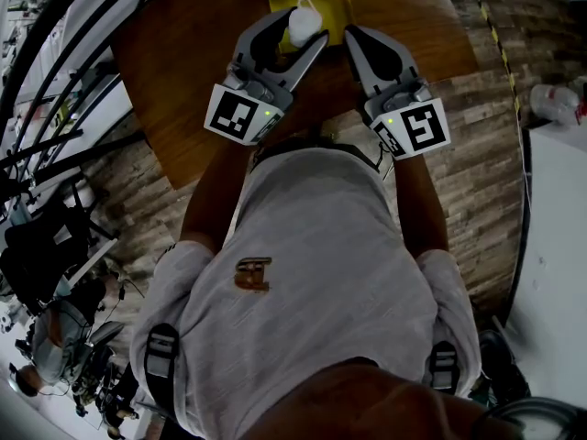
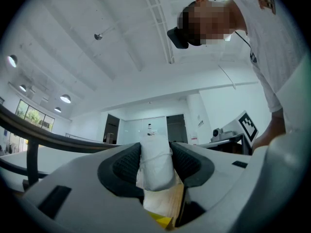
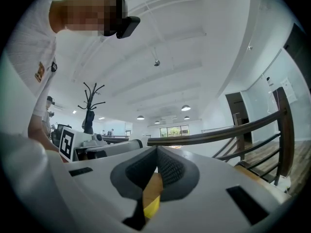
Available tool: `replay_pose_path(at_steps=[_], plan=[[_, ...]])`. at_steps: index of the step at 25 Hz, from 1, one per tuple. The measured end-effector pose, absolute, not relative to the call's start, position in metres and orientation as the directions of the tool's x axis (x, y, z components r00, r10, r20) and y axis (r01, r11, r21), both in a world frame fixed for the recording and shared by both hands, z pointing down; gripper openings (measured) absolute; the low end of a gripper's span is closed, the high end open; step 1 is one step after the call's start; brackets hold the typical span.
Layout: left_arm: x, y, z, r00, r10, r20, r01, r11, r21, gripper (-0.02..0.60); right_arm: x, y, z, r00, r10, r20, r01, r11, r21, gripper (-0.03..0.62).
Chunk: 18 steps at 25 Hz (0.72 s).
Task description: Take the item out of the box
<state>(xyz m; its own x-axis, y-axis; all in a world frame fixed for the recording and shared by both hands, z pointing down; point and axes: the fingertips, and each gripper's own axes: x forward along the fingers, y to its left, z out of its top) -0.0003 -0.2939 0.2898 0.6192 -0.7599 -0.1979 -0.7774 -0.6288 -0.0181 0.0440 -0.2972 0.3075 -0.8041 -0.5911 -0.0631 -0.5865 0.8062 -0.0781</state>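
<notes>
My left gripper is clamped on the white wrapped item, with both dark pads pressing its sides. Seen from my head, the item lies over the near left part of the yellow box. I cannot tell whether it has cleared the box. The box stands on the brown wooden table, at the edge far from me. My right gripper is at the box's near right corner. Its jaws are closed tip to tip with nothing between them, and wood and a strip of yellow show beneath them.
</notes>
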Motion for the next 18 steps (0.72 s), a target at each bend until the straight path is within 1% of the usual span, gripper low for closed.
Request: replay_pose_path(at_steps=[15, 18], plan=[[0.0044, -0.2942, 0.2902, 0.643, -0.739, -0.203, -0.757, -0.654, -0.018, 0.213, 0.0442, -0.2939, 0.3092, -0.795, -0.604, -0.055, -0.601, 0.797, -0.059, 0.031], [0.004, -0.293, 0.2866, 0.646, -0.731, -0.22, -0.753, -0.658, -0.021, 0.213, 0.0437, -0.2923, 0.3085, -0.792, -0.608, -0.054, -0.605, 0.794, -0.059, 0.031]])
